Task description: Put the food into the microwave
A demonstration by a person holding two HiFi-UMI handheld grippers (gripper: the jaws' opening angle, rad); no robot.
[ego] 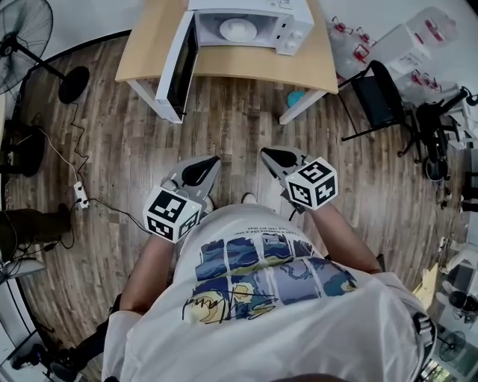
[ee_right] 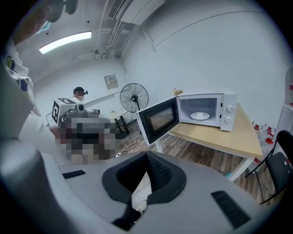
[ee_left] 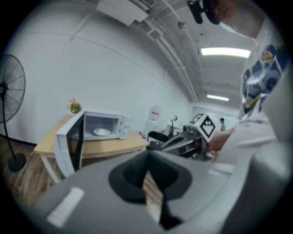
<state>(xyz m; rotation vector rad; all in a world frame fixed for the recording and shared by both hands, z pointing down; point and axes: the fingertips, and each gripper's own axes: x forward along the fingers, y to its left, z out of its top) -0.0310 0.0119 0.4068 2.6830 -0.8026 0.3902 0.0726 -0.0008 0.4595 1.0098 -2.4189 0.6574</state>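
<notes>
A white microwave (ego: 287, 22) stands on a light wooden table (ego: 149, 45) with its door (ego: 178, 67) swung wide open. Inside lies a white plate (ego: 237, 30); I cannot tell if it carries food. I see no other food. My left gripper (ego: 211, 161) and right gripper (ego: 265, 154) are held close to the person's body, well short of the table, both pointing toward it. Each is shut with nothing between its jaws. In the left gripper view the left gripper (ee_left: 146, 155) faces the microwave (ee_left: 107, 125). The right gripper (ee_right: 146, 155) also looks toward the microwave (ee_right: 208, 109).
A standing fan (ego: 22, 30) is at the far left, with a cable and a power strip (ego: 78, 195) on the wooden floor. A black chair (ego: 377, 93) and clear storage boxes (ego: 407, 41) stand right of the table. A small blue object (ego: 296, 98) lies under the table.
</notes>
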